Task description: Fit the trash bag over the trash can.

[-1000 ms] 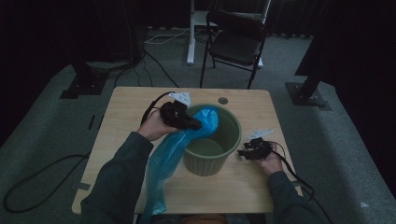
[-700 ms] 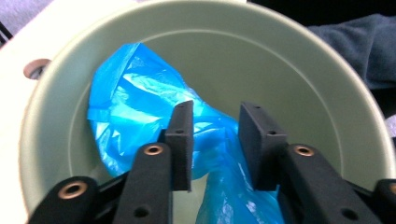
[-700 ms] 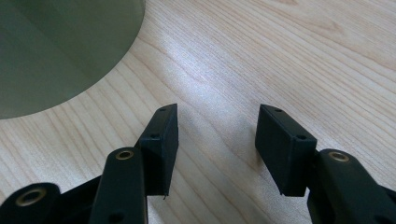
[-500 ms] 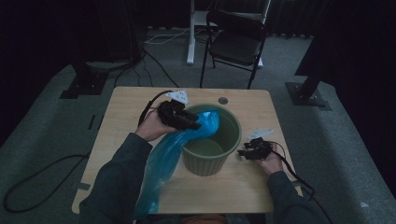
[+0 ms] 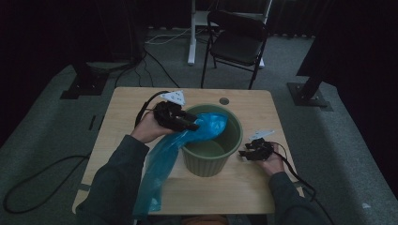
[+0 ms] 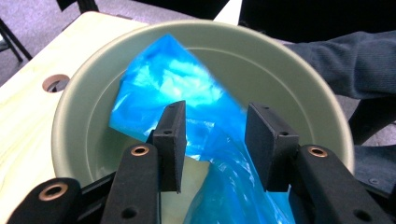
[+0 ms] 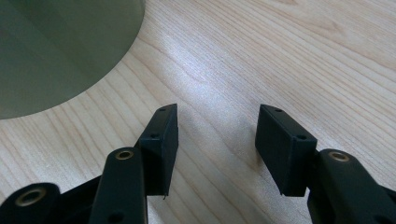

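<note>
1. At the left edge of the table [image 5: 117,122] we find the lower part of the blue plastic bag [image 5: 162,164]. It hangs over the table's front-left area toward the person's left sleeve [image 5: 115,187].
2. The left claw [image 5: 190,123] is held over the left rim of the green bin [image 5: 211,159]. Its jaws have just been opening and now stand apart. In the left gripper view the bag [image 6: 205,116] lies between the pads [image 6: 170,140], which do not press on it.
3. The bag's upper end is draped over the bin's left rim and reaches inside the bin [image 6: 84,116], which stands near the middle of the table.
4. A small round hole [image 5: 224,101] sits in the table near its back edge, behind the bin.
5. The right claw [image 5: 244,153] rests low over the table just beside the bin's right side, toward the right edge. In the right gripper view its jaws stand wide apart over bare wood [image 7: 280,56], with nothing between them.
</note>
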Available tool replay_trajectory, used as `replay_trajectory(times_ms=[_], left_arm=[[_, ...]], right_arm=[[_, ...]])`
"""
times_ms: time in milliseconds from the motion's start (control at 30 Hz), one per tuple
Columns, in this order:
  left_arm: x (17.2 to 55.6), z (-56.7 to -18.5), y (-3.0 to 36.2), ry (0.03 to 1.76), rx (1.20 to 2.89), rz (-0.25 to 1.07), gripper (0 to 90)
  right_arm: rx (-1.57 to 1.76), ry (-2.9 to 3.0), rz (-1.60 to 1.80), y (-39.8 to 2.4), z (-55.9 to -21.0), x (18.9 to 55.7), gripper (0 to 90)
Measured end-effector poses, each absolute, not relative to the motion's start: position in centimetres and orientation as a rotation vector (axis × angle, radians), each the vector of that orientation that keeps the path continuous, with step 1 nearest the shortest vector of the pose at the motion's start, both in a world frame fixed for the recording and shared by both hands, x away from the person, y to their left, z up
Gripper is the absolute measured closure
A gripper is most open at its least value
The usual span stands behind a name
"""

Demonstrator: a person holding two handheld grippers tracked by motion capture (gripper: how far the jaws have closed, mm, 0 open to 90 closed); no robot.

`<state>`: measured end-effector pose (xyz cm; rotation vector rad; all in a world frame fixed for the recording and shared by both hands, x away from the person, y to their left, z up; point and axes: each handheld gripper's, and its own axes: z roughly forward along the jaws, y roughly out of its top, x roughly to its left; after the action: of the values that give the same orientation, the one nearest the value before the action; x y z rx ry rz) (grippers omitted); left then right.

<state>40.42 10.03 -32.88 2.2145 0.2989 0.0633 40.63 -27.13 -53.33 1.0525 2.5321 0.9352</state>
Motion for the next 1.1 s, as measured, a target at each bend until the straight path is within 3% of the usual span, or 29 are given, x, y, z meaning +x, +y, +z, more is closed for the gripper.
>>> replay_trajectory(times_ms=[667,900,1100], left_arm=[[38.0,-32.5,14.2,0.380,2.156,0.190,56.0],[36.5,-33.0,16.8,0.424,2.139,0.220,55.8],[35.6,-34.5,18.4,0.483,2.147,0.216,55.4]], right_arm=[[1.057,2.529,0.934,-27.1,-53.3,40.6,50.2],[1.049,2.534,0.943,-27.2,-53.2,40.6,63.2],[1.055,2.525,0.979,-27.4,-52.6,40.6,67.7]])
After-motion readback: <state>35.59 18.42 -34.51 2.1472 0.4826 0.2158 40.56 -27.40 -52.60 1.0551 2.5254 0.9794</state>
